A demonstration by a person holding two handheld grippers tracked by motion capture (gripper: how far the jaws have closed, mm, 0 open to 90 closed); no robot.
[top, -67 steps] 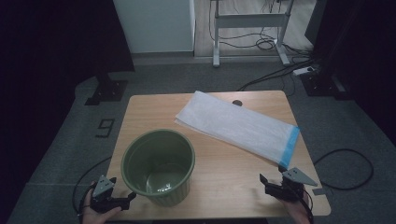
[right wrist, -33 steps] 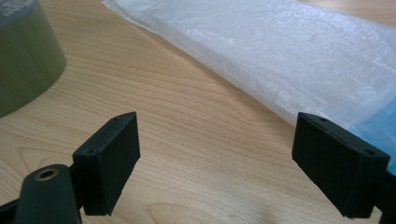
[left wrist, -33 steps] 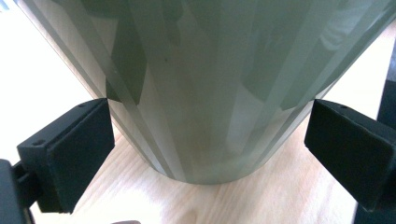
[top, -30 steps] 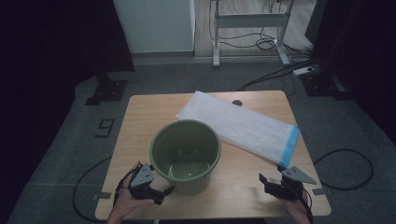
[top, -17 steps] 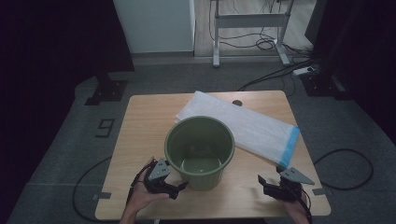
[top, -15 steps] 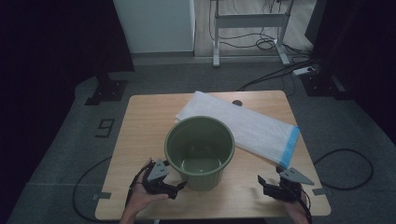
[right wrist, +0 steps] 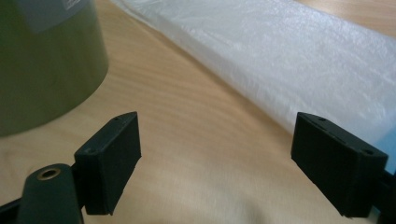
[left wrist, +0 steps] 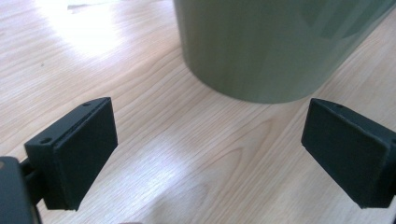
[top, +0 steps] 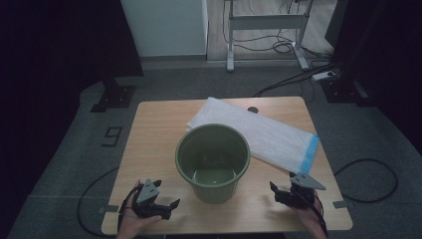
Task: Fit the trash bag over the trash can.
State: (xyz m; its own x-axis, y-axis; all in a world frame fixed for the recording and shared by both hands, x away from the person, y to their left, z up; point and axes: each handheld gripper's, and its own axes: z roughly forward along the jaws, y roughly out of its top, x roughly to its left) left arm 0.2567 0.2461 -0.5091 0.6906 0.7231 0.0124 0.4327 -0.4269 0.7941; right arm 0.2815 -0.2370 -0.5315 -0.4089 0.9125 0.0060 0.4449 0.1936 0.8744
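The green bin stands upright mid-table, its far rim just in front of the folded plastic bag. Left gripper sits near-left of the bin, jaws spread wide, nothing held; right gripper near-right of it, also released. Likely next: fetch the bag w/ the right — come in low and flat, pinch one edge only. The right gripper view shows the bag's crinkled texture — lost from above.
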